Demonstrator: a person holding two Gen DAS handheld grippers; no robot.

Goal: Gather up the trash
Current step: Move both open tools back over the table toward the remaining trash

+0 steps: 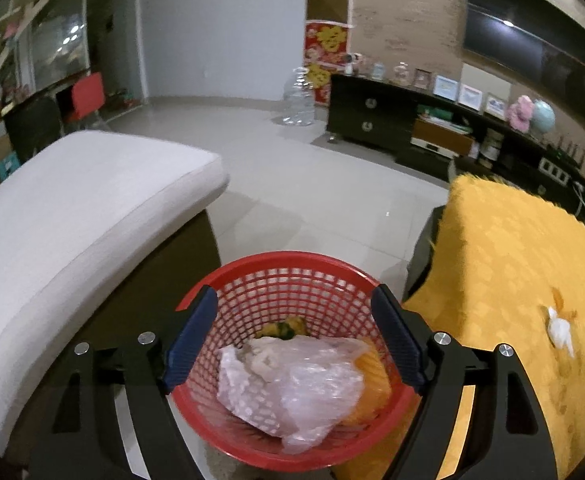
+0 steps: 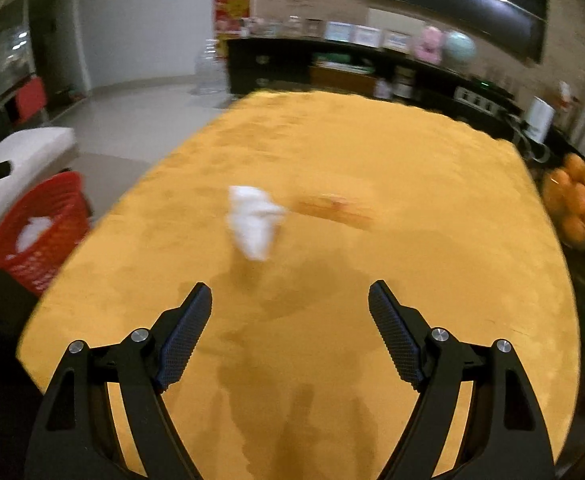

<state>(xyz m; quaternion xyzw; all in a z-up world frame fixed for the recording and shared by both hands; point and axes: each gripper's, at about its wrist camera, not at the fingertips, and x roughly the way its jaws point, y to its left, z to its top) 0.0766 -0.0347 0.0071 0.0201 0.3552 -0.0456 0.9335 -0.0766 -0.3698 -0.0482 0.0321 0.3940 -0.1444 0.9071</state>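
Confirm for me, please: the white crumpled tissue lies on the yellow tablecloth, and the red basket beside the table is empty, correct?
Not quite. The red basket already holds trash, including a clear plastic bag, as the left wrist view shows. The white crumpled tissue does lie on the yellow tablecloth.

My basket point(image 1: 292, 258) is glossy red plastic lattice, holding a crinkled clear plastic bag point(image 1: 292, 388). The tablecloth point(image 2: 332, 152) is matt yellow fuzzy cloth, with a crumpled white paper wad point(image 2: 252, 220) on it. My fingers point(image 2: 392, 332) carry rough, dimpled blue pads on matt black plastic with shiny metal pins. The floor point(image 1: 292, 176) is glossy tile.
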